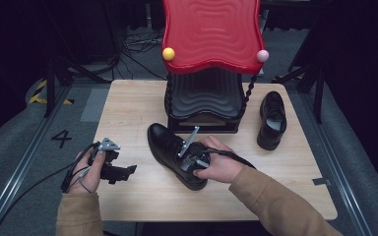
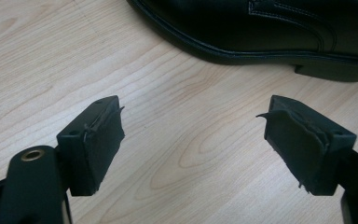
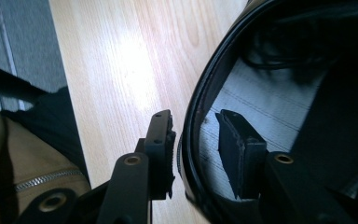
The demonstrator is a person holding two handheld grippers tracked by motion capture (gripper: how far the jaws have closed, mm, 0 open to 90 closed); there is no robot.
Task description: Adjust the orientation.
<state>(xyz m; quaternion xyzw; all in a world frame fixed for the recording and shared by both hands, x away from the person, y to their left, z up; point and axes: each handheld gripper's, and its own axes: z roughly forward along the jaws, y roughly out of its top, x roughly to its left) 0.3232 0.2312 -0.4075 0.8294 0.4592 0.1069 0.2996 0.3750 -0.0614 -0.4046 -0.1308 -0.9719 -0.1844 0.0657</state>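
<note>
Right tongs [image 3: 196, 154] straddle the shoe [image 1: 174, 152] heel rim at 6 o'clock, seemingly unclamped; it could slip. Left tongs [image 2: 193, 140] gape apart.

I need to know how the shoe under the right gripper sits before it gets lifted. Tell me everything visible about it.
The near shoe is a black, glossy, leather-looking dress shoe with a low heel and pale grey insole. It stands upright on the table, toe pointing away and left. The right gripper straddles its heel rim, one jaw inside, one outside; the outer pad looks to touch it.
</note>
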